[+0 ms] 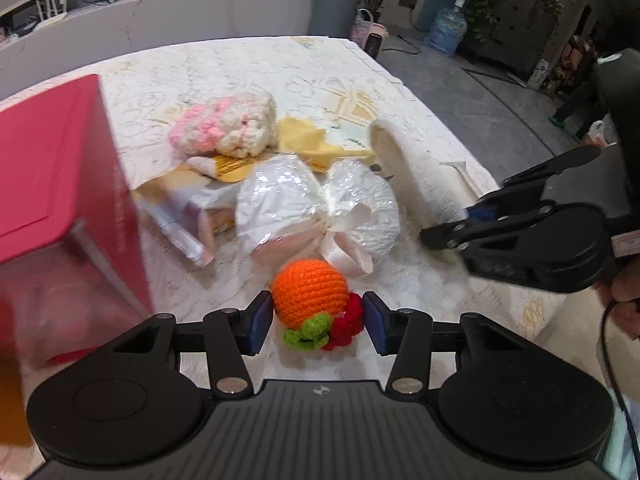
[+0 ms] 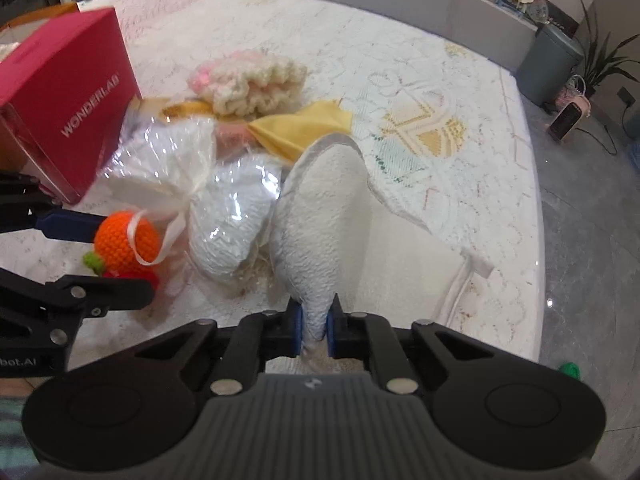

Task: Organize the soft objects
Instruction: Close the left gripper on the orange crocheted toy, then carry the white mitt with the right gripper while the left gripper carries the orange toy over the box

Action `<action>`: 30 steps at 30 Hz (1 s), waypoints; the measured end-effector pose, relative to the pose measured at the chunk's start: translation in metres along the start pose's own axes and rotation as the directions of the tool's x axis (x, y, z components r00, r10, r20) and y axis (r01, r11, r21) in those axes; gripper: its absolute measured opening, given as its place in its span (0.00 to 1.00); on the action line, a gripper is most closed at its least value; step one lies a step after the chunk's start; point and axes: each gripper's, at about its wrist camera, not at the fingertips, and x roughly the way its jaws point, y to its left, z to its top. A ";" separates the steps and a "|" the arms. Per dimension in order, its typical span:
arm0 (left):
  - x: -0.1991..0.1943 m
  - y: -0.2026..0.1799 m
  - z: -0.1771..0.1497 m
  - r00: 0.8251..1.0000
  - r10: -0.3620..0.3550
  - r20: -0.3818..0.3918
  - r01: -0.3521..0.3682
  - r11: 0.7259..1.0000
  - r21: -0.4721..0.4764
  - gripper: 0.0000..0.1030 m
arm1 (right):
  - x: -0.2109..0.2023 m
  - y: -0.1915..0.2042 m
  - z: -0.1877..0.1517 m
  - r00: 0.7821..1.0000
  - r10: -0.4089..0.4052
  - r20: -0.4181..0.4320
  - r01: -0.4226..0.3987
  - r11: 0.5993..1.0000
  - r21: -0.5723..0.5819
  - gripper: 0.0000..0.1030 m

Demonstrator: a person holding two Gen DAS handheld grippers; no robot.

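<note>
Down on the worktop (image 1: 248,64), which wears a white lace-patterned cloth, a heap of soft things lies between two hand-held grippers. The left hand-held gripper (image 1: 318,322) stands part-spread around a crocheted orange (image 1: 308,290) with a green leaf and red berries at its near side. Its left pad sits against the orange ball and its right pad sits right at the red berries; whether the pads press in cannot be told, and the toy rests on the cloth.

The right hand-held gripper (image 2: 314,330) is pressed nearly together, pinching the near end of a white slipper (image 2: 320,232), whose quilted sole rises on edge ahead of the fingers. A white drawstring pouch (image 2: 404,256) lies flat just right of the slipper.

Between the slipper and the orange sit two white bundles wrapped in clear plastic (image 1: 316,212) and tied with a pale ribbon, which trails over the orange in the right wrist view. Beyond them lie a yellow cloth (image 2: 298,128) and a pink-and-cream knitted piece (image 1: 226,124). A red box (image 2: 68,104) marked WONDERLAB stands at the left edge of the heap, close to the wrapped bundles.
</note>
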 end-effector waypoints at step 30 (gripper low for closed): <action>-0.170 0.051 -0.087 0.978 0.115 0.174 -0.099 0.990 -0.096 0.54 | -0.132 0.157 -0.040 0.991 0.080 0.103 -0.065 0.988 -0.140 0.09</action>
